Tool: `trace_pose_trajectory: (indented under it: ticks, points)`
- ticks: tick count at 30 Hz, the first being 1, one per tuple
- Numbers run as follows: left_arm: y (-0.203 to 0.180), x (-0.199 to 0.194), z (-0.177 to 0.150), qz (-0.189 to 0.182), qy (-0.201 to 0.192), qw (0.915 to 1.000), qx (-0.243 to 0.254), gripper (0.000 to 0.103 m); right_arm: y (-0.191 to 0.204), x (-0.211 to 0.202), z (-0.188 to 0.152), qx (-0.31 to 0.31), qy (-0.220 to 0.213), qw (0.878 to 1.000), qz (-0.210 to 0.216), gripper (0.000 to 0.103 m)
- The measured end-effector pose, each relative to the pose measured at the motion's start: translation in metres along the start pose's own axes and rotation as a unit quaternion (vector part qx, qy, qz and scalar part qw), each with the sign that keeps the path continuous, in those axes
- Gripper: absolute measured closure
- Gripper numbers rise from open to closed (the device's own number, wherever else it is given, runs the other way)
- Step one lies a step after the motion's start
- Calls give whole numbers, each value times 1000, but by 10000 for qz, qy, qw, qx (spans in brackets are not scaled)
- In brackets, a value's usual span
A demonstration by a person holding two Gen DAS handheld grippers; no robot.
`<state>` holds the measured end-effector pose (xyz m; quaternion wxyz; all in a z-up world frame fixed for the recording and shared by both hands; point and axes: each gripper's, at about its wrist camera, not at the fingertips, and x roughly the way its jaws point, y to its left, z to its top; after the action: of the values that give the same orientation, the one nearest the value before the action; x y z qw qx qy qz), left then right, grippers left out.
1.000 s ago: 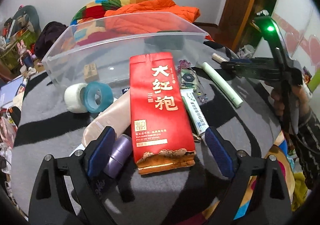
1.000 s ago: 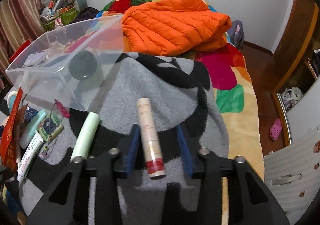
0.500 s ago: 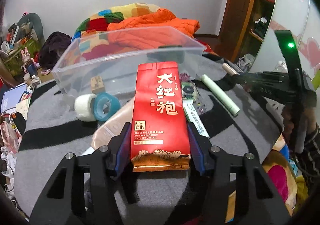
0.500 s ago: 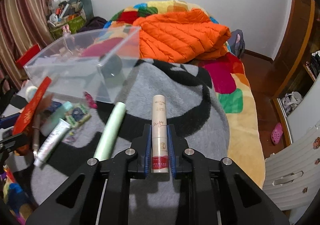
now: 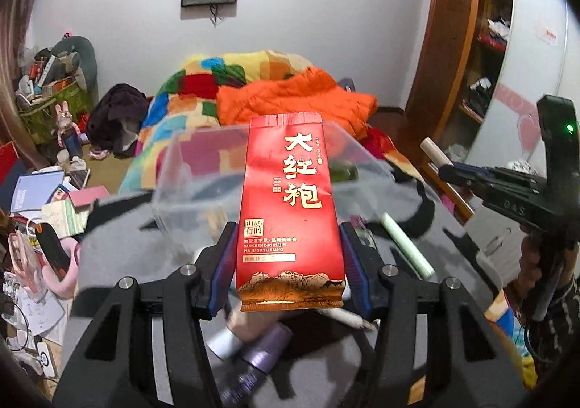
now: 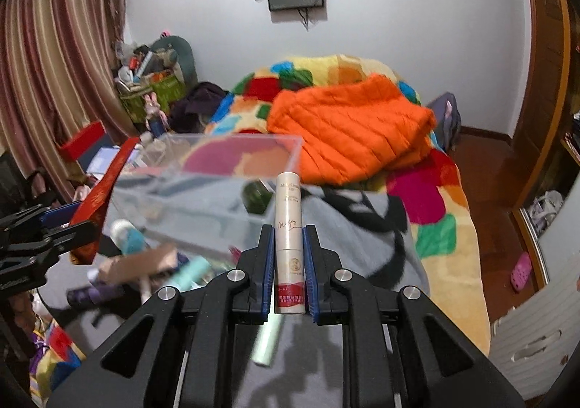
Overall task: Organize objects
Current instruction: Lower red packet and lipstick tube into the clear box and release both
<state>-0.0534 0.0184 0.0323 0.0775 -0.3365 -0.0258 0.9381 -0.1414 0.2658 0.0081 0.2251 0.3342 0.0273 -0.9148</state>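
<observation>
- Cluttered bedroom behind it all; from the left wrist view you've got the left gripper (image 5: 288, 263) with its fingers pinching the red tea packet (image 5: 290, 212) by both side edges, held up off the grey blanket (image 5: 119, 245).
- That packet sits right in front of the clear bin (image 5: 188, 190), so I'd say this one's about halfway: picked, not dropped in yet.
- Still lying loose below: a purple tube (image 5: 261, 361) and a pale green stick (image 5: 406, 245), so plenty is left.
- Over on the right wrist view, the right gripper (image 6: 289, 272) has its fingers clamped on the cream tube (image 6: 288, 241), also lifted clear.
- Bin's near rim is the edge to watch, you'll need to clear it before letting go.
- Inside it I only make out a dark green jar (image 6: 257, 196), so loads of room in there.
- Both grippers are heading for the same opening, mind they don't bump.
</observation>
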Motion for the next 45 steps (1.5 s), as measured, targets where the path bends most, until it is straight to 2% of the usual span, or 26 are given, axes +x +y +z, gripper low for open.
trace_pose_trajectory:
  ticks: [5,8,14,20,26,32,39,45]
  points:
    - [19,5,22,-15,-95,9998,-158,49,19,9,16,-116,-141,9998,125,89]
    - [31,12,35,147,-134,9997,-163,49,30,18,25,-195,-176,9995,161,89]
    - [49,33,57,227,8,9996,-170,49,42,49,49,-267,-107,9992,269,89]
    - [62,74,63,-96,647,9971,-387,49,51,85,64,-310,173,9989,314,89]
    - [59,106,65,99,963,9951,-210,49,61,122,65,-443,549,9970,327,89]
    - [58,128,62,111,1248,9921,-113,49,68,154,58,-649,999,9922,376,89]
    - [62,131,58,-10,1421,9897,-160,49,74,174,53,-804,1459,9852,407,89]
    - [63,109,61,53,1188,9929,-63,49,76,169,52,-808,1518,9839,496,89]
